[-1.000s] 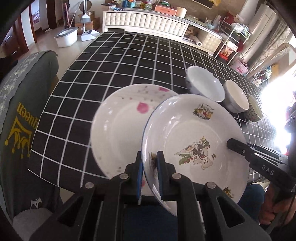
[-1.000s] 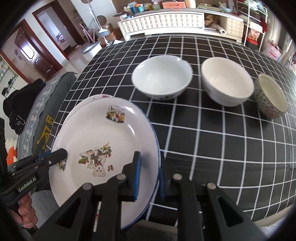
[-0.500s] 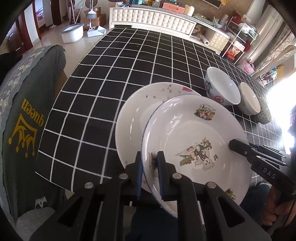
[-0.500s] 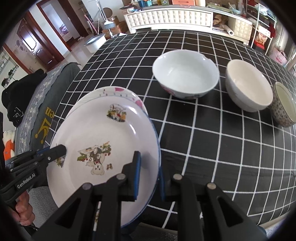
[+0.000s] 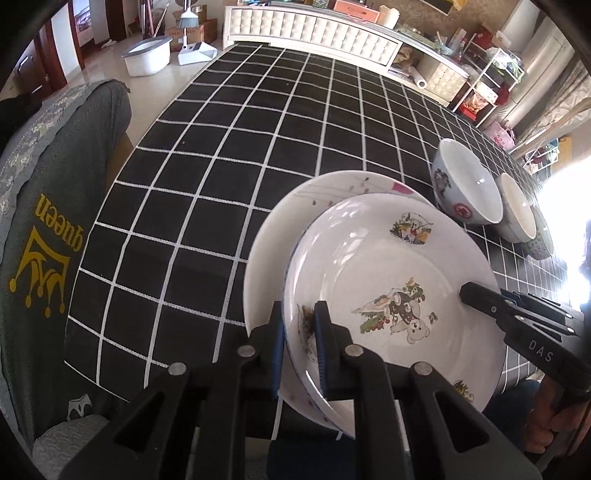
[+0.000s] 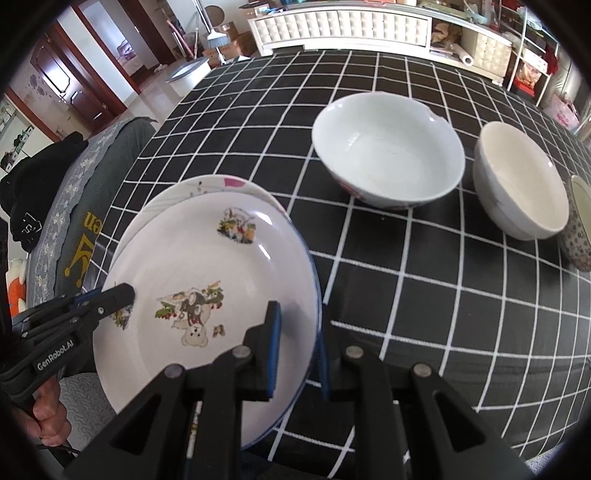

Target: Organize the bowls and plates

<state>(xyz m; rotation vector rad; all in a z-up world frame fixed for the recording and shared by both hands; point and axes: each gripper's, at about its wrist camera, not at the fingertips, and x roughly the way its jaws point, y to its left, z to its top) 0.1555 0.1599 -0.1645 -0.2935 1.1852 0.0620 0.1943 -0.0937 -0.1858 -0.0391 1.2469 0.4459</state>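
Note:
Both grippers grip the white cartoon-bear plate, also in the right wrist view. My left gripper is shut on its left rim; my right gripper is shut on its right rim. The plate hangs just over a second white plate with pink marks, which lies on the table near the front edge. Three bowls stand to the right: a wide white bowl, a cream bowl and a small patterned bowl.
The table has a black cloth with white grid lines. A grey-covered chair with yellow "queen" lettering stands at the table's left edge. A white cabinet runs behind the far edge.
The bear plate has moved further over the pink-marked plate, so more of the lower plate is covered. Both grippers keep their hold.

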